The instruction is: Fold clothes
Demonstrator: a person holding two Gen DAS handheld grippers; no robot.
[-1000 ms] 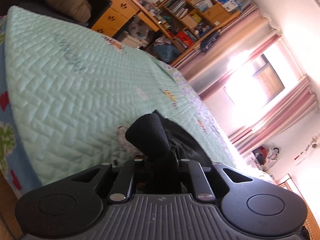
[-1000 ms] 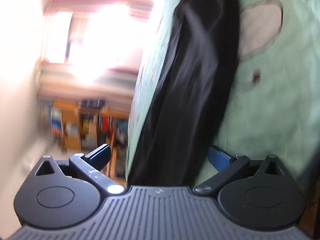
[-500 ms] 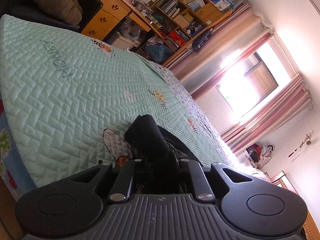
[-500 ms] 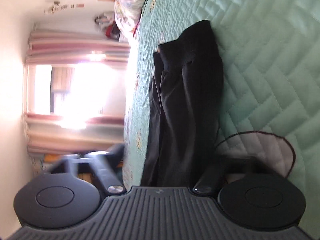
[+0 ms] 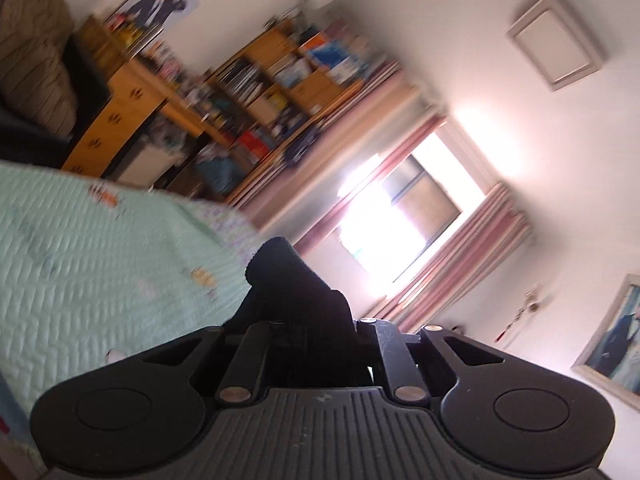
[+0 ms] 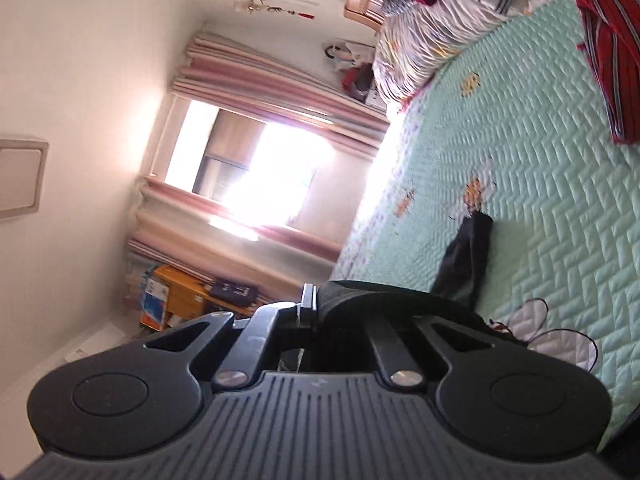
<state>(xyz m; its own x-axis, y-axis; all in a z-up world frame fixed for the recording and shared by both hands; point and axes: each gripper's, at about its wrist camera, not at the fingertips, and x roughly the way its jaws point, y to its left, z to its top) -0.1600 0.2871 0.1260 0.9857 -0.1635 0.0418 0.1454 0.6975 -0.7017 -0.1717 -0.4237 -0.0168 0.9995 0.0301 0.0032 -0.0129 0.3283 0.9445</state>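
The garment [image 5: 296,292] is black, of soft matte fabric, with no visible print or trim. In the left wrist view, a rolled or bunched edge of it rises between the fingers of the left hand-held gripper [image 5: 314,326], which is closed on it; this portion is lifted clear of the bed [image 5: 80,260]. In the right wrist view, the garment [image 6: 466,260] is drawn taut across the closed right hand-held gripper [image 6: 340,316], and a narrow hanging section extends away from it, its far end reaching down to the bed's green quilted cover [image 6: 540,200]. The type of garment cannot be determined.
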